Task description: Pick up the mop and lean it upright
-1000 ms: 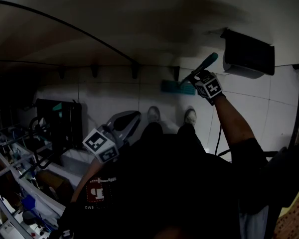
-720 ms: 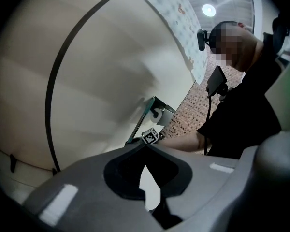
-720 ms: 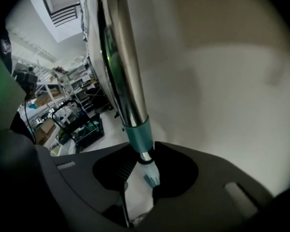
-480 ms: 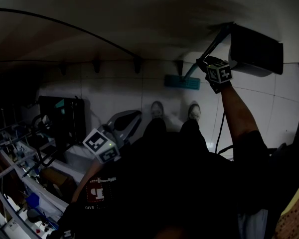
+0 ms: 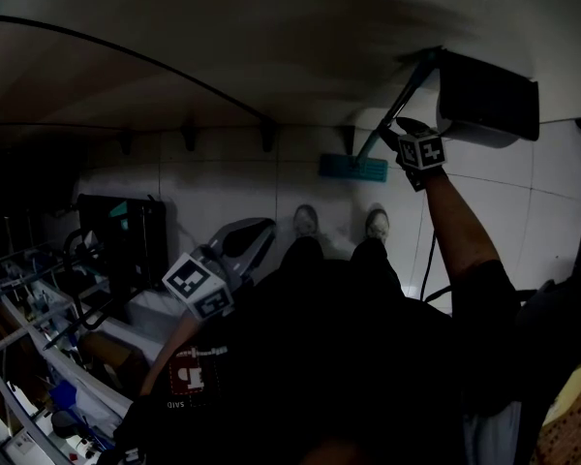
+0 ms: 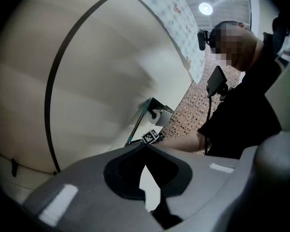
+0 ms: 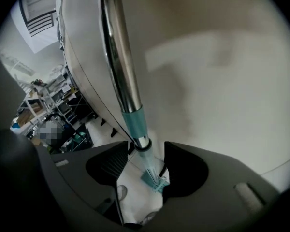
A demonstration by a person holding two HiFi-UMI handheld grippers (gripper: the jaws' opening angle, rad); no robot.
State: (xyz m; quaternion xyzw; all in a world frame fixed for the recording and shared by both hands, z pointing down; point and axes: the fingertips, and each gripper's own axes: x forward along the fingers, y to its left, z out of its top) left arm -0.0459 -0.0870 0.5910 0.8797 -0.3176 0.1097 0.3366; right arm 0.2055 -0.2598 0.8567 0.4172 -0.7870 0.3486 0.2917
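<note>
- Chrome-poled mop with a teal collar [image 7: 121,66] stands steep. Its flat teal head [image 5: 353,168] sits on the white tiled floor [image 5: 223,187], and the pole top rests against the cream wall [image 5: 271,66], just beside a dark wall-mounted box [image 5: 486,95].
- Grey plastic right gripper [image 7: 147,145] has just been opening its jaws. They stand wide with the pole between them, pads clear on both sides. It holds nothing.
- Grey plastic left gripper [image 6: 145,146] has its jaw tips together and is empty. It hangs low by the person's body, well apart from the mop.
- Step in hand, by my reading, is the release. Draw the right gripper straight back off the pole without brushing it. A sideways nudge could slide the top along that smooth wall.
- Right gripper view alone shows the gap between pads and pole.
- Head view alone shows the head's footing on the floor.
- Left gripper view gives a distant side look at the lean.
</note>
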